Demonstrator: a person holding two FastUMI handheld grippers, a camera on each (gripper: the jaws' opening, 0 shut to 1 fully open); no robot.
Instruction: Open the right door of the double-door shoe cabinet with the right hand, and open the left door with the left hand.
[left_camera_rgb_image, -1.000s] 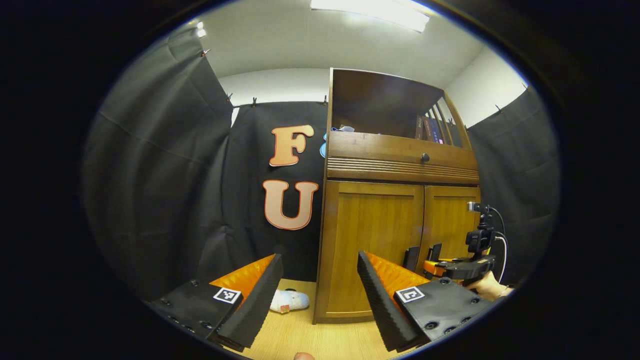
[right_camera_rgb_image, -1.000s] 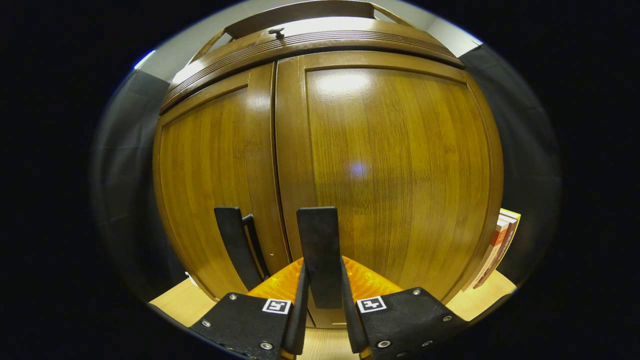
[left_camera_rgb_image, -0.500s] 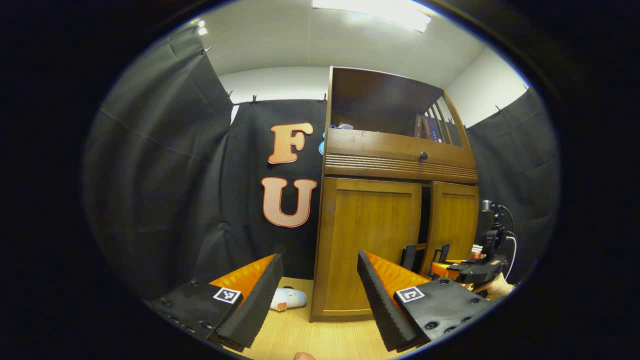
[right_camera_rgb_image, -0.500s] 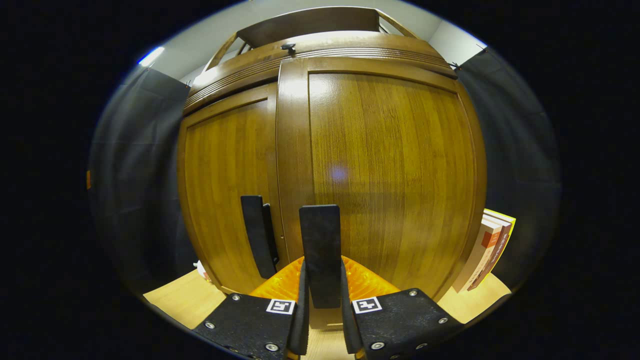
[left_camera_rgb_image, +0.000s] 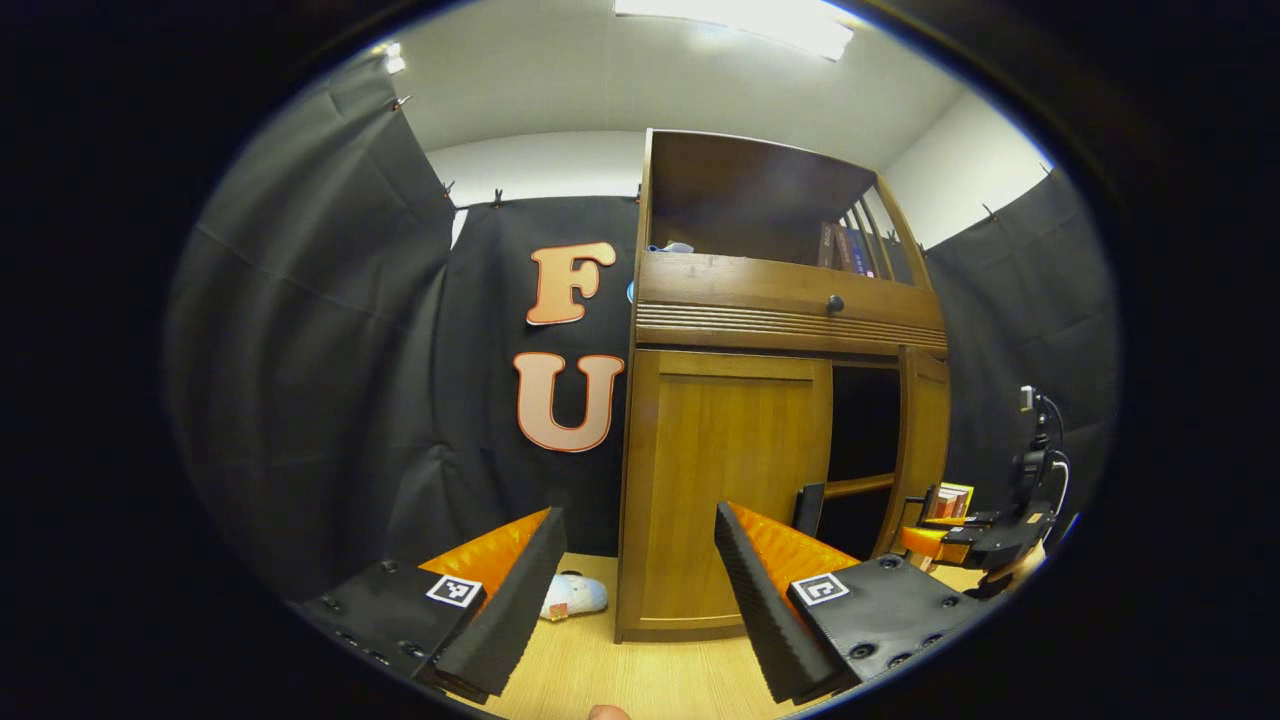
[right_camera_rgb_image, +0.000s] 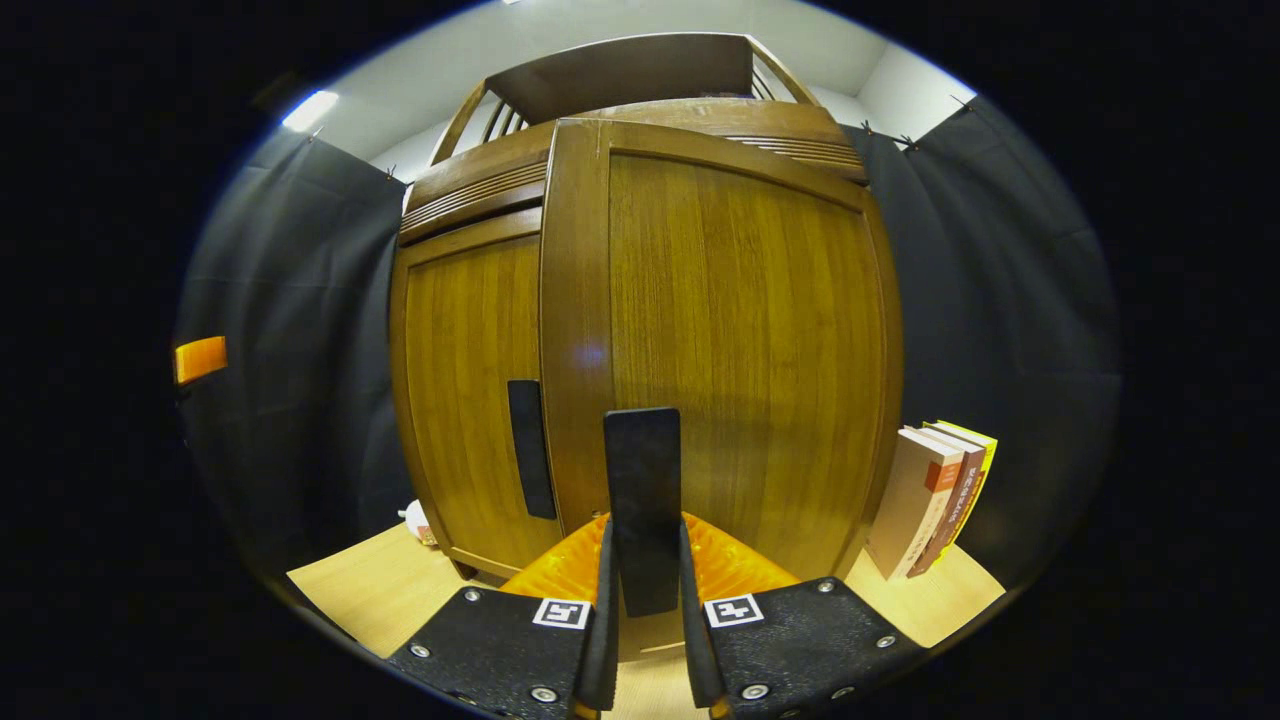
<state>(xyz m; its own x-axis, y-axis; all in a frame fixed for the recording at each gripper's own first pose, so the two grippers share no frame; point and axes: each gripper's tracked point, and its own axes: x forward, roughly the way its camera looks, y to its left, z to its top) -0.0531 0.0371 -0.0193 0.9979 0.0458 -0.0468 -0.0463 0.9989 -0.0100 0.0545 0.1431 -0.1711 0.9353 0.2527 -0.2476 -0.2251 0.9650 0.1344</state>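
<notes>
On the left of the left gripper view a small plush toy (left_camera_rgb_image: 573, 596) lies on the wooden floor (left_camera_rgb_image: 640, 680) beside the shoe cabinet (left_camera_rgb_image: 780, 300), clear of any swing. The left gripper (left_camera_rgb_image: 632, 590) hangs back with its jaws released and empty, well apart from the left door (left_camera_rgb_image: 725, 490), which is shut and has its own black handle (left_camera_rgb_image: 808, 508) at the inner edge. To the right the dark interior shows, then the right door (right_camera_rgb_image: 720, 340) standing partly open. The right gripper (right_camera_rgb_image: 643, 640) has its jaws clenched on that door's black handle (right_camera_rgb_image: 643, 500). To do this step well, I judge the pull should follow the hinge arc without twisting the handle. A row of books (right_camera_rgb_image: 935, 495) stands on the floor just beside the cabinet's right side and may block the door's full swing.
</notes>
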